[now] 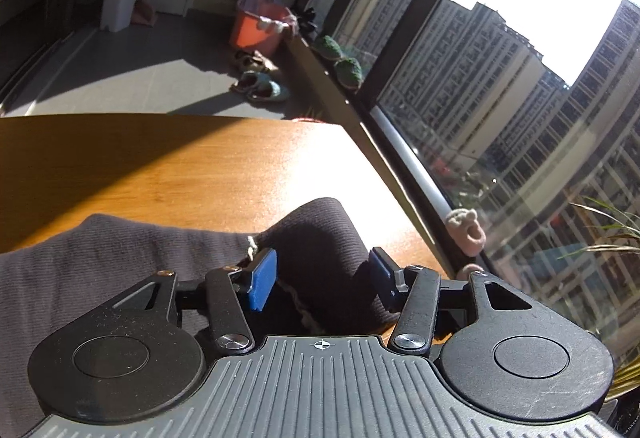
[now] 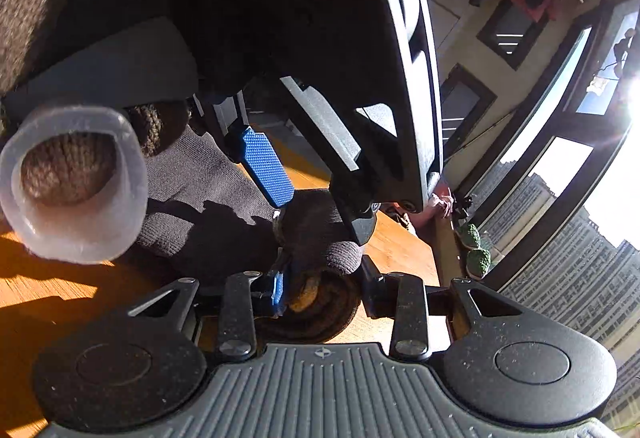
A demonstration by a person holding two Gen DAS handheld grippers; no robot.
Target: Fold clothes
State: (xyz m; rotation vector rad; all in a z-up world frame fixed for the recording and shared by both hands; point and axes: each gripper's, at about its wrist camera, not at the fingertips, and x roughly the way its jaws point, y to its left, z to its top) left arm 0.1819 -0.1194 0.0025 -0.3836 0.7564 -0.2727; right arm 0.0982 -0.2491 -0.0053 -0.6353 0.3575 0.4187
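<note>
**Meanwhile, a dark garment is gathered between two grippers at the table's sunny corner**

A dark grey knitted garment (image 1: 100,262) is spread on a wooden table (image 1: 168,166) beside a tall window (image 1: 520,98). Its near corner is raised into a rolled fold, and this fold is seen between the blue pads (image 1: 262,280) of the left gripper (image 1: 324,280). The jaws are set fairly wide; the cloth fills much of the gap, though a firm pinch cannot be confirmed, since neither pad is clearly pressed into the knit.

From the right wrist view, the same garment (image 2: 192,194) is seen lying over the table (image 2: 60,286), with the left gripper (image 2: 288,194) held just above it. A bunched roll of the cloth sits at the right gripper (image 2: 320,290), whose jaws are parted; whether the fabric is actually clamped there cannot be told, as the fingers are deep in shadow. A translucent plastic ring (image 2: 76,186) is seen at the left of that view, close to the lens.

Beyond the table, an orange bucket (image 1: 258,28) and slippers (image 1: 260,86) are left on the grey floor.
</note>
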